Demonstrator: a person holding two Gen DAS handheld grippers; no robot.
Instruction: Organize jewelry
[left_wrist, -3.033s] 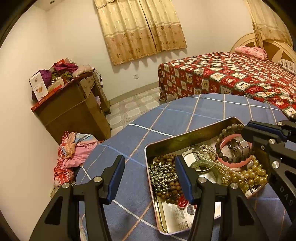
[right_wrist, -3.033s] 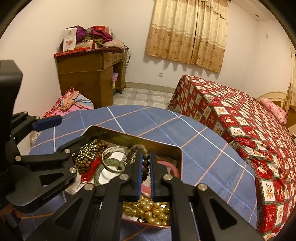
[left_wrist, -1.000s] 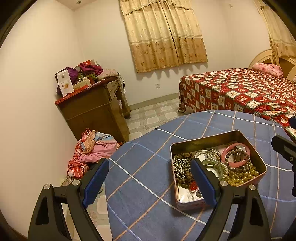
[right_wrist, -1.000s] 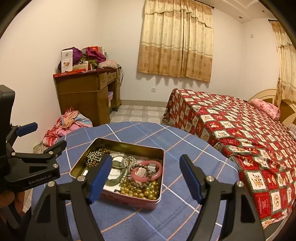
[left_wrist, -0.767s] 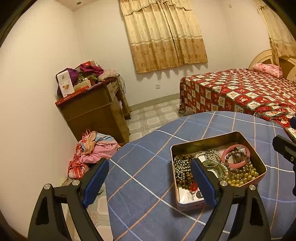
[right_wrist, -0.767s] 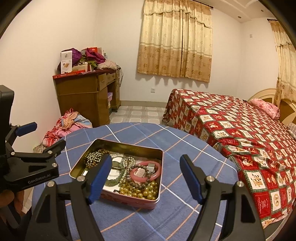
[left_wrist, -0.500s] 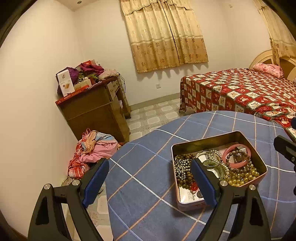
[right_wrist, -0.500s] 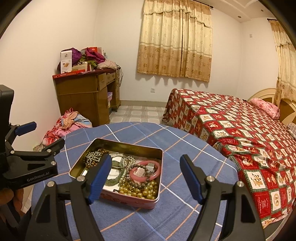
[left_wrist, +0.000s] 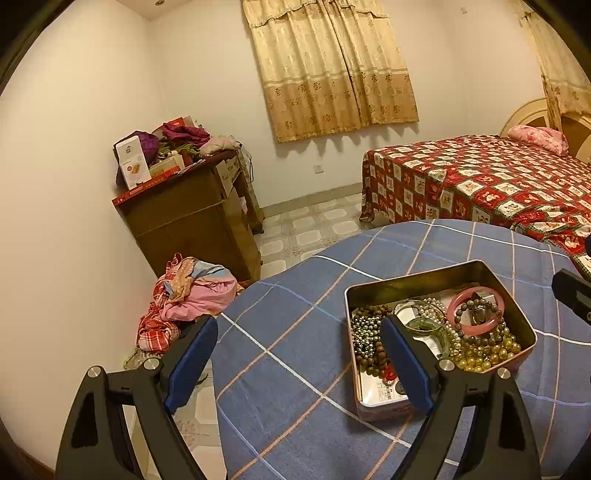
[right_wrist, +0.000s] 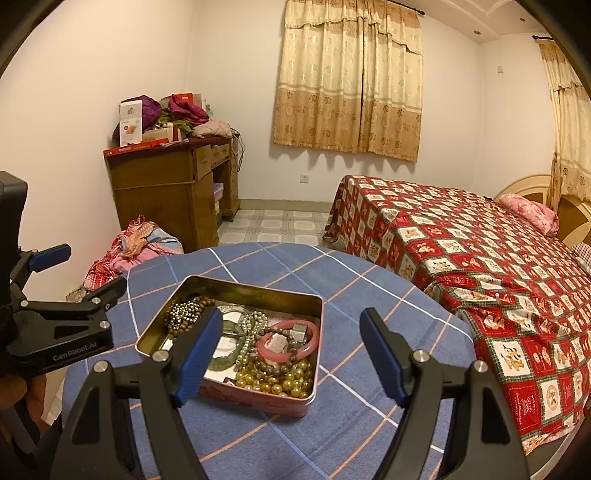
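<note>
Nearest the lenses, two black claws with blue pads, the left claw (left_wrist: 299, 363) and the right claw (right_wrist: 291, 356), both spread wide and gripping nothing, poised above a round worktop (right_wrist: 369, 295) draped in blue checked cloth. Just beyond the pads, resting on that cloth, an open rectangular pink metal tin (right_wrist: 258, 397) heaped with jewelry: pink bangle (right_wrist: 282, 354), gold pearl strand (right_wrist: 280, 382), brown wooden beads (left_wrist: 365, 356), green bangle (left_wrist: 424, 326). Farther off, a heap of pink clothes (left_wrist: 188, 295) on the tiled floor, a cluttered wooden cabinet (right_wrist: 166, 192), a red patchwork bed (right_wrist: 461, 251), beige curtains (right_wrist: 351, 81).
</note>
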